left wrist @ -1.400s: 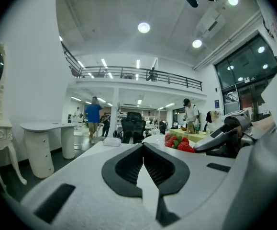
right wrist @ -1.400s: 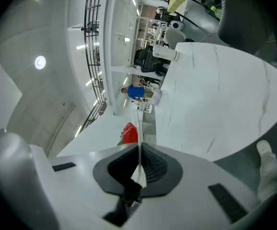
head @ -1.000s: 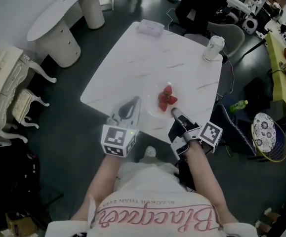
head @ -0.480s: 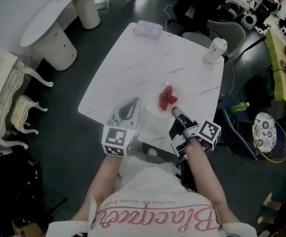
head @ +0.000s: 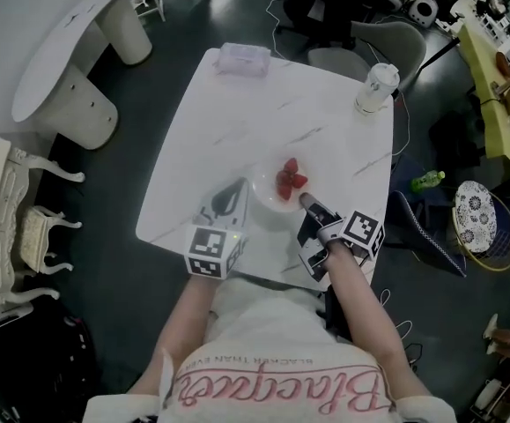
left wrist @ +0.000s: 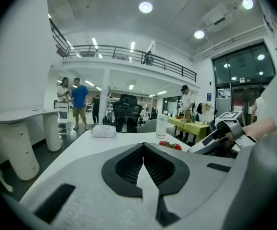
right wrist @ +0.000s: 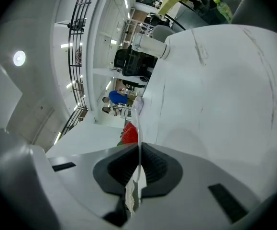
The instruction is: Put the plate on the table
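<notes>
Right tool: pinching the plate by its near rim
Plate: at the near side of the desk, strawberries on it
Left tool: pressed together, empty, just left of the plate
</notes>
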`<action>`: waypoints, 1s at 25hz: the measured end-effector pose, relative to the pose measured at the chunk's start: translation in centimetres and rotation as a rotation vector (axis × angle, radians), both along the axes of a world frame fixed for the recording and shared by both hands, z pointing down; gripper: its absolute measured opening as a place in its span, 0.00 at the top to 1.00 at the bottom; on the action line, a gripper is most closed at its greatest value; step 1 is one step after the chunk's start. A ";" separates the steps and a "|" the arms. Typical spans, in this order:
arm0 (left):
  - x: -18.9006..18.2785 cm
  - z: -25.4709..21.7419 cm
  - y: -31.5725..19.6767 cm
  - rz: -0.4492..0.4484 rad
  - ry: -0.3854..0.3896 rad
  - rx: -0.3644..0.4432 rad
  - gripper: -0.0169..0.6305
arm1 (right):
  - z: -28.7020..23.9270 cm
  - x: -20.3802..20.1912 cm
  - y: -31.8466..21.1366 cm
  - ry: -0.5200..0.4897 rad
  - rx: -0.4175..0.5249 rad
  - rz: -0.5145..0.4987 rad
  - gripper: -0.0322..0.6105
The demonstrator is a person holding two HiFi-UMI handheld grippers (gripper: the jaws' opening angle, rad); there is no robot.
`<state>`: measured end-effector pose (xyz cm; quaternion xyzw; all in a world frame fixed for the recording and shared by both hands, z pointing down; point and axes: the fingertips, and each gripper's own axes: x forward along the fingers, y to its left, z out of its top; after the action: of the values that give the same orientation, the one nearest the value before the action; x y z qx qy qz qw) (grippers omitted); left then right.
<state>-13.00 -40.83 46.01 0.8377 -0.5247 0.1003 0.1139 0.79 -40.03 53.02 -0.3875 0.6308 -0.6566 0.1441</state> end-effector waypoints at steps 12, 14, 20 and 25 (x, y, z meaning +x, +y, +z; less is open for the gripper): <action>-0.5 4.0 -5.4 0.067 -0.008 -0.091 0.97 | 5.9 -0.8 -4.3 0.072 -0.109 -0.007 0.94; -0.5 4.6 -5.8 0.070 -0.008 -0.101 0.97 | 6.9 -0.9 -4.5 0.103 -0.122 -0.020 0.94; -1.2 6.1 -6.5 0.082 -0.010 -0.125 0.97 | 8.7 -1.7 -5.4 0.192 -0.118 -0.036 0.94; -1.6 6.6 -6.9 0.092 -0.014 -0.134 0.97 | 9.2 -1.2 -6.5 0.348 -0.060 -0.025 0.93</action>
<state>-14.57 -47.75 52.57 0.8507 -0.4785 0.1461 0.1613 -0.38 -46.49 62.24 -0.4913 0.6313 -0.5999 0.0130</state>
